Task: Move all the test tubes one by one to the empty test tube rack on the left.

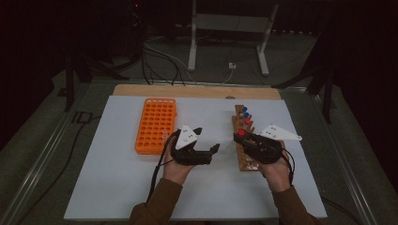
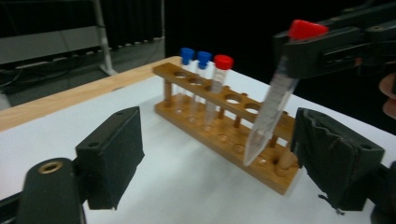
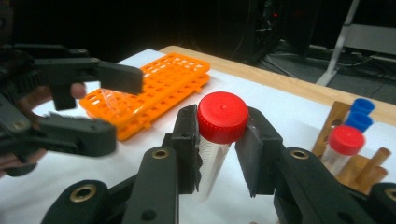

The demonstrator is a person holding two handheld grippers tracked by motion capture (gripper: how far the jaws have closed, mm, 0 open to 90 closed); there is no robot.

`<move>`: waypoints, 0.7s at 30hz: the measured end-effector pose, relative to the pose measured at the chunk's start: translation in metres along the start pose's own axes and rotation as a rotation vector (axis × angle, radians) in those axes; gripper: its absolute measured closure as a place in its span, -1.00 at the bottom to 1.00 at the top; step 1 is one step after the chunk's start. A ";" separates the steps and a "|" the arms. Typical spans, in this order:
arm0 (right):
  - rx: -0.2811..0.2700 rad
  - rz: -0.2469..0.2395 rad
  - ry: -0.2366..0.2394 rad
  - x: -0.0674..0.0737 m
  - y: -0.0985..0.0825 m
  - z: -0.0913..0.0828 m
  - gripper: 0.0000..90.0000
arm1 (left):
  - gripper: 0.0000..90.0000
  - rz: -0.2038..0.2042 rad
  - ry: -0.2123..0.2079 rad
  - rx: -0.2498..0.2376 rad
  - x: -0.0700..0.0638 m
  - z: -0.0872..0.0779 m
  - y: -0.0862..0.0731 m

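Right gripper view: red-capped tube [image 3: 215, 140] clamped just below its cap between the right tool [image 3: 219, 154] pads

The left hand-held gripper [image 2: 219, 158] shows its two black jaws low in the left gripper view, one at about 8 o'clock and one at 4 o'clock, standing wide apart with nothing between them. Beyond them a wooden rack [image 2: 219, 122] stands on the white tabletop [image 2: 182, 186], running from 12 o'clock down toward 4 o'clock. At its far end stand two blue-capped tubes [image 2: 187, 55] and a red-capped tube [image 2: 222, 63] side by side. At 2 o'clock the right hand-held gripper [image 2: 322, 46] grips a clear tube [image 2: 270, 114] just under its red cap [image 2: 306, 29]. The tube hangs tilted, its pointed tip low over the rack's near end.
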State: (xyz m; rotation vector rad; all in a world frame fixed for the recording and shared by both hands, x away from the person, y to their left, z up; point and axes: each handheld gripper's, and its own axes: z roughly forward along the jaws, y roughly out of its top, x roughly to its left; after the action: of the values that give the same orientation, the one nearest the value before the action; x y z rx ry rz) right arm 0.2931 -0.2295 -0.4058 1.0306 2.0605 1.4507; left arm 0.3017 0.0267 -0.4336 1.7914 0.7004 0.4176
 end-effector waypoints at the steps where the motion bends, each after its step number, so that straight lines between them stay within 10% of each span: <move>1: 0.003 0.004 0.003 0.001 0.000 0.001 0.55 | -0.55 0.007 -0.008 0.006 -0.002 0.002 0.000; 10: 0.014 -0.003 0.021 0.007 -0.001 0.005 0.55 | -0.46 0.083 -0.066 0.048 -0.024 0.022 0.003; 21: 0.024 -0.006 0.049 0.012 -0.002 0.008 0.55 | 0.32 0.093 -0.100 0.047 -0.026 0.031 0.002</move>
State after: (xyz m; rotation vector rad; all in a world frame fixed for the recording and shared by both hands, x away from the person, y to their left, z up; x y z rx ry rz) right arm 0.2903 -0.2160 -0.4091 1.0067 2.1180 1.4654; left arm 0.3005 -0.0134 -0.4398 1.8811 0.5627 0.3727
